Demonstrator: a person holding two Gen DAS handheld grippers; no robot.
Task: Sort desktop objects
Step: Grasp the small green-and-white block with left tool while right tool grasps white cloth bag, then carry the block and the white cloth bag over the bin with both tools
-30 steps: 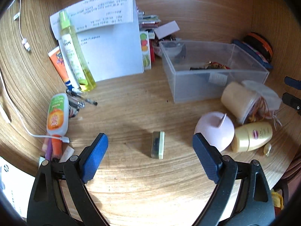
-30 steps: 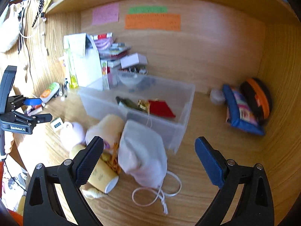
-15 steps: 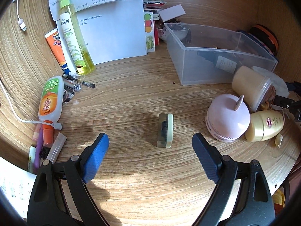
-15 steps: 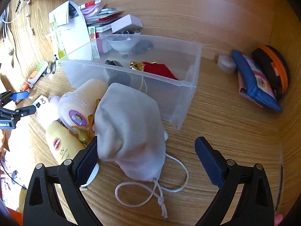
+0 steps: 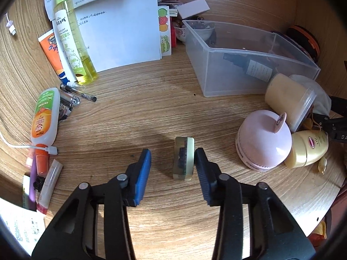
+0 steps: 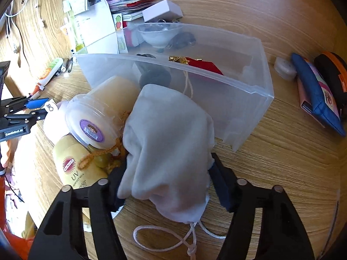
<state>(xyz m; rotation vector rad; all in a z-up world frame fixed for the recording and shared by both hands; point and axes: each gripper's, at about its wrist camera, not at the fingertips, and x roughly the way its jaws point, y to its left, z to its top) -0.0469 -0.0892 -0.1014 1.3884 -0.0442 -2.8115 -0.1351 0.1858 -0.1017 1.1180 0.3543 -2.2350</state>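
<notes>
In the left wrist view a small green block (image 5: pixel 183 158) stands on edge on the wooden desk. My left gripper (image 5: pixel 173 169) is around it, half closed: the right pad touches the block, the left pad is a gap away. In the right wrist view my right gripper (image 6: pixel 167 179) has both jaws pressed against a white drawstring pouch (image 6: pixel 169 149) that lies against the clear plastic bin (image 6: pixel 249 112).
A pink dome (image 5: pixel 263 138), a yellow UV bottle (image 5: pixel 308 149) and a beige tub (image 5: pixel 288 99) lie right of the block. Bottles, pens and papers (image 5: pixel 117 30) crowd the left. A blue pouch (image 6: pixel 316 93) lies right of the bin.
Both grippers have closed in from wide open. The left one has moved down around the green block; the right one has moved forward and closed on the white pouch.
</notes>
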